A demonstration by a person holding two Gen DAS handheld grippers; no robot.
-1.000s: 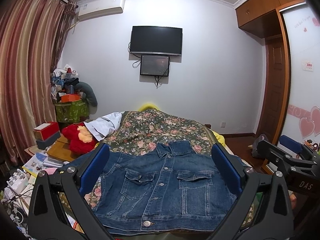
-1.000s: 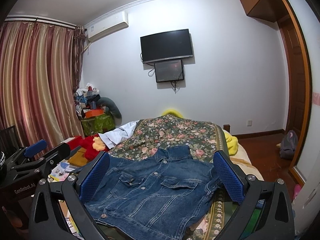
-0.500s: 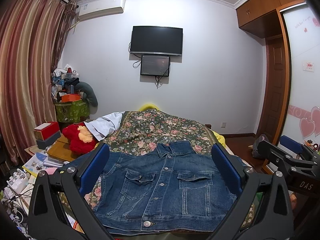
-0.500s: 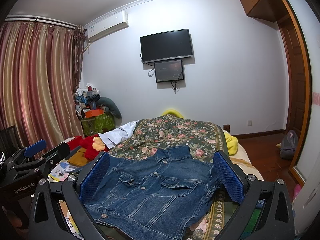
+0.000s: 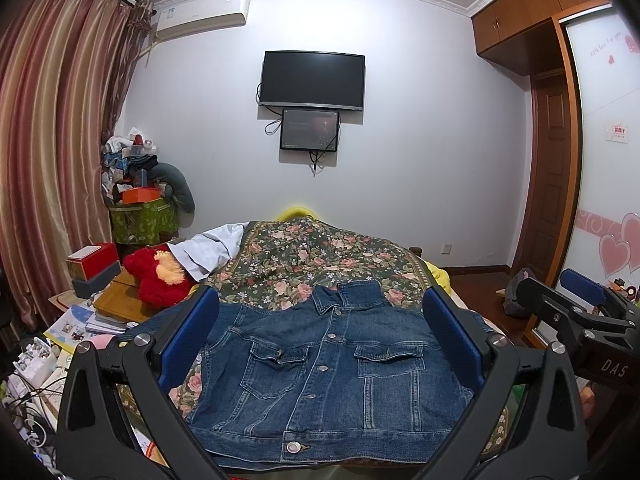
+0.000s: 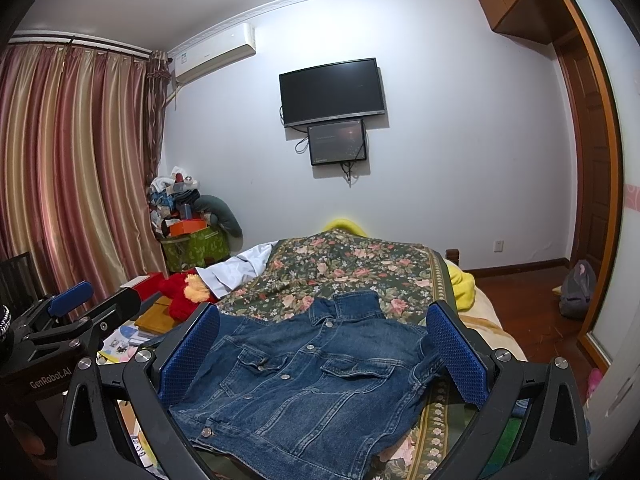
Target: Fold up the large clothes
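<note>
We've got both grippers, left (image 5: pixel 320 344) and right (image 6: pixel 322 350), spread wide with nothing in them, hovering over the blue button-front denim jacket (image 5: pixel 324 376) lying flat on the floral green bedspread (image 5: pixel 320 252). Stiff denim might slip a shallow pinch. Sleeves are mostly hidden behind our fingers.

The dark blue, buttoned denim jacket (image 5: pixel 328 380) is lying flat, front side up, in the lower centre of the frame, collar pointing toward the upper edge.
</note>
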